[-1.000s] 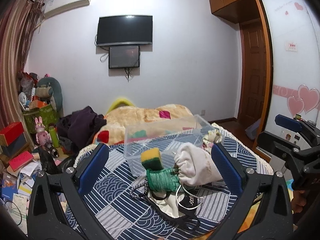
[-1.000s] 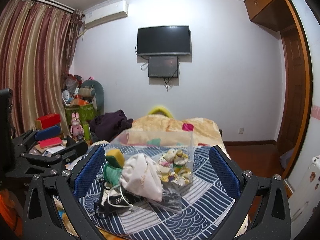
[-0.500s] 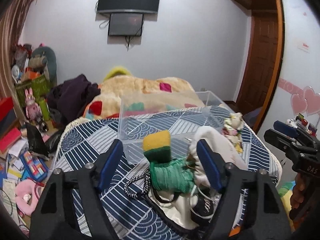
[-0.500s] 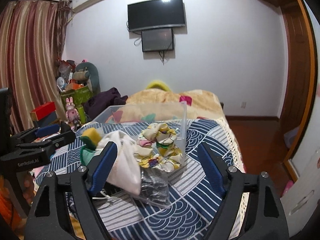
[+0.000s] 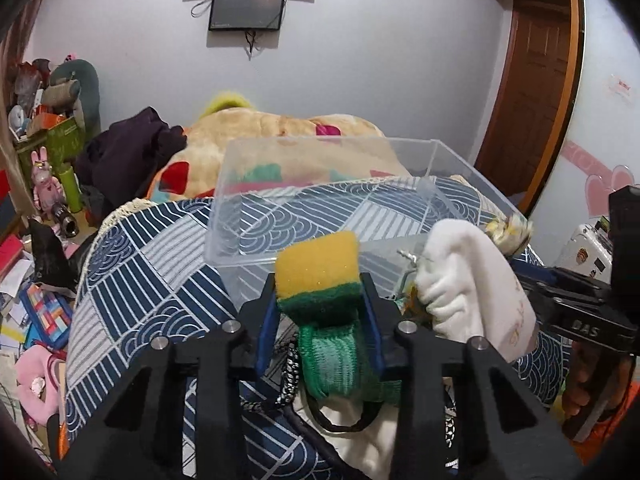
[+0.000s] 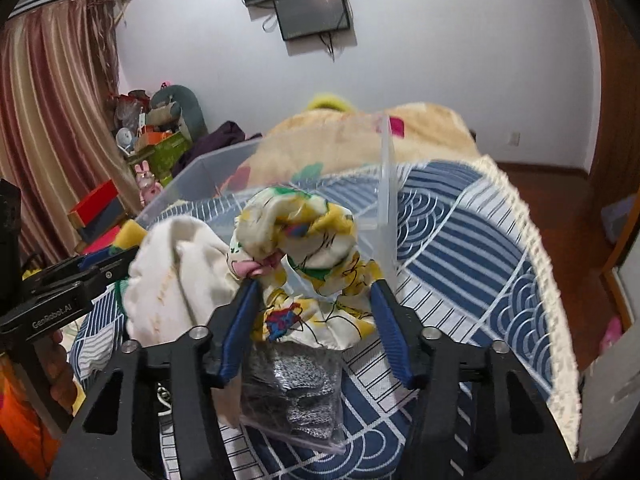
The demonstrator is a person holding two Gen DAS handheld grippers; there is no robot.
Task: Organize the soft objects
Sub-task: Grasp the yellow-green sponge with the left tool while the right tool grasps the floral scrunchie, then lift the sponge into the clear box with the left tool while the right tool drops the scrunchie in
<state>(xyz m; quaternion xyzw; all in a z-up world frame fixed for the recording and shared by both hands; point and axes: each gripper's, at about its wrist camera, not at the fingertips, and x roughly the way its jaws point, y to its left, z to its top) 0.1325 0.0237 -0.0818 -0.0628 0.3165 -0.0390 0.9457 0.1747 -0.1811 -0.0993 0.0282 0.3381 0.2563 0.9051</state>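
Both grippers have advanced to the pile on the bed (image 6: 460, 240) and narrowed their jaws. Left gripper (image 5: 320, 312): jaws closed on the yellow-green sponge (image 5: 318, 276), which sits atop a green knitted roll (image 5: 340, 364) just before the clear plastic bin (image 5: 320, 184). Right gripper (image 6: 314, 316): jaws partly open, flanking the floral cloth (image 6: 304, 248) beside the white pouch (image 6: 176, 276); contact cannot be confirmed.

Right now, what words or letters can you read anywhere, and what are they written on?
"GenRobot.AI": on the black body of the left claw, seen from the right camera.
"DAS": on the black body of the right claw, seen from the left camera; it may be cut off.
Red sticker on the white door: too blurred to read.
Faint gold print on the white cloth bag: unreadable.
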